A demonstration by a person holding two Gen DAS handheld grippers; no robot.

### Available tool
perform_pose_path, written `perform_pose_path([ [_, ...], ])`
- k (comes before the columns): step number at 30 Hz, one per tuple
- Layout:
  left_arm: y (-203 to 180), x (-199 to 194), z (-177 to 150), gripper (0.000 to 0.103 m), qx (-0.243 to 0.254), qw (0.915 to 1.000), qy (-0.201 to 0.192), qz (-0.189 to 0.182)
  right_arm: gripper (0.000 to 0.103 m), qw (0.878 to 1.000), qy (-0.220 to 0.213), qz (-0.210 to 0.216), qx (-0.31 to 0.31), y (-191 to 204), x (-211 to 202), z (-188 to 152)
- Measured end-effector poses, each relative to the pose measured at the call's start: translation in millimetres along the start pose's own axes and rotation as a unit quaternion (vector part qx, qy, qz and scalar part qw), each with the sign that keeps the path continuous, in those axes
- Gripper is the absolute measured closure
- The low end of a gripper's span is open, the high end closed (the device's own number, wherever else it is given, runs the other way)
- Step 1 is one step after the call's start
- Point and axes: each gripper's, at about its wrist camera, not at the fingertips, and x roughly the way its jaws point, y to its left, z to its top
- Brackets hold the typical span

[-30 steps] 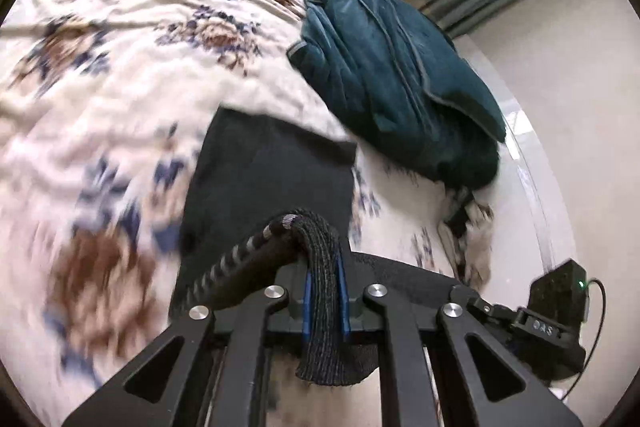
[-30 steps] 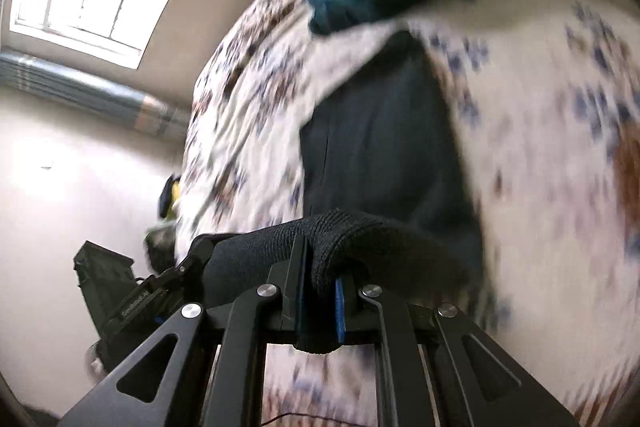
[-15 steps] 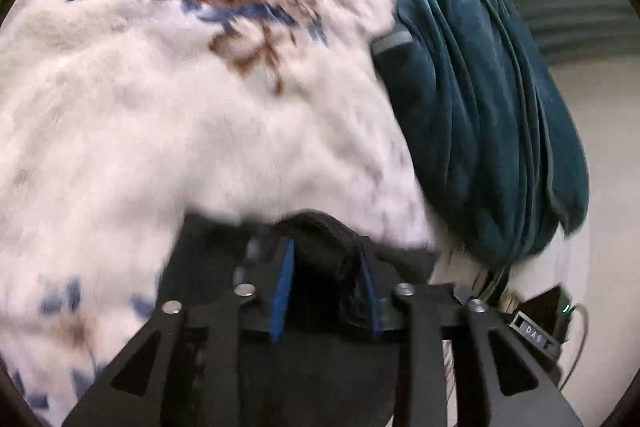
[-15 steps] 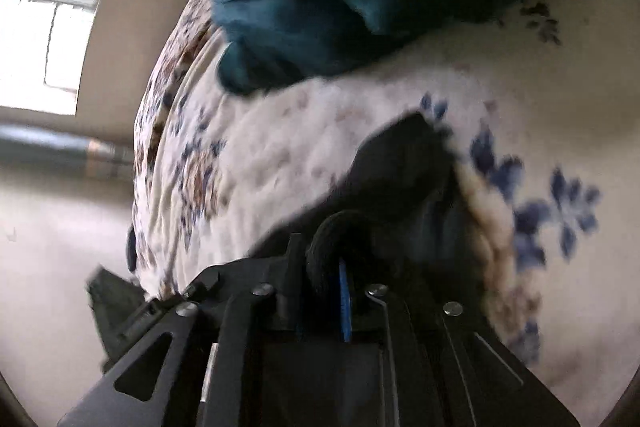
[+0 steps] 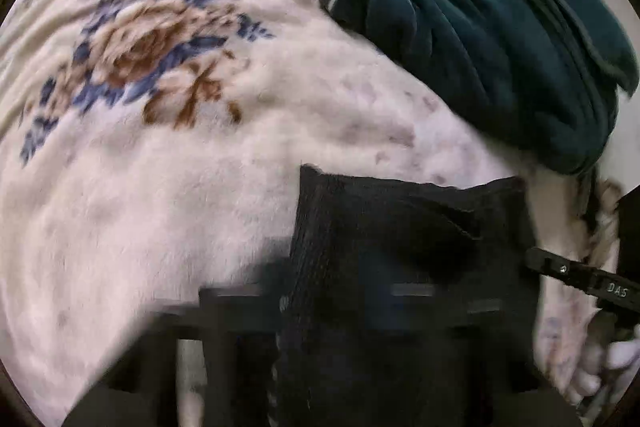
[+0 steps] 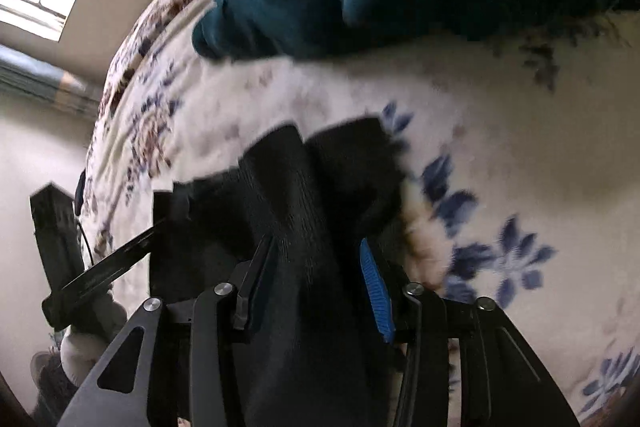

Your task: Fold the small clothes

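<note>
Black garment (image 5: pixel 400 227) is seen low on the blanket (image 5: pixel 200 207), folded edge pointing away from both closing jaws, the right gripper (image 6: pixel 316 267) spread around cloth, the left gripper (image 5: pixel 348 307) buried under it, width untellable, neither nearer.

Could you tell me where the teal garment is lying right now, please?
The teal garment lies bunched on the floral blanket, at upper right in the left wrist view, just beyond the black garment.
</note>
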Motion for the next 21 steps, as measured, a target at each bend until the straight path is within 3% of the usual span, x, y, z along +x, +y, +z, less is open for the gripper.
perform_pose_path([
  [3, -5, -20, -3, 0.096, 0.008, 0.999, -0.045, 0.0, 0.096, 0.999, -0.032, -0.011, -0.009, 9, -8, -6],
  [6, 6, -39, -6, 0.096, -0.02, 0.9975, -0.067, -0.008, 0.096, 0.998, -0.055, -0.013, -0.024, 20, -22, -8],
  [10, 35, -13, 1, 0.096, -0.065, 0.9974, -0.032, 0.004, 0.096, 0.998, -0.057, -0.025, -0.027, 27, -14, 4],
  [11, 41, -7, 2, 0.096, -0.067, 0.9973, -0.024, 0.02, 0.096, 0.998, -0.05, -0.039, -0.026, 27, -5, 8],
  [13, 54, 4, 5, 0.095, -0.093, 0.9957, -0.002, 0.001, 0.096, 0.996, -0.021, -0.08, -0.027, 24, 16, 14],
  [15, 65, -2, 5, 0.091, -0.128, 0.9914, 0.004, -0.024, 0.095, 0.997, 0.015, -0.07, 0.001, 16, 24, 19],
  [16, 65, -8, 4, 0.087, -0.132, 0.9907, -0.001, -0.034, 0.087, 0.999, 0.016, -0.048, 0.021, 11, 18, 21],
  [17, 64, -19, 0, 0.084, -0.131, 0.99, -0.008, -0.05, 0.083, 0.999, 0.013, -0.03, 0.033, 7, 11, 22],
  [19, 58, -28, -8, 0.061, -0.119, 0.9911, -0.01, -0.058, 0.066, 0.999, 0.004, -0.016, 0.039, 2, -1, 20],
  [21, 50, -28, -14, 0.059, -0.1, 0.9932, -0.003, -0.059, 0.066, 0.999, 0.012, 0.014, 0.041, -2, -6, 15],
])
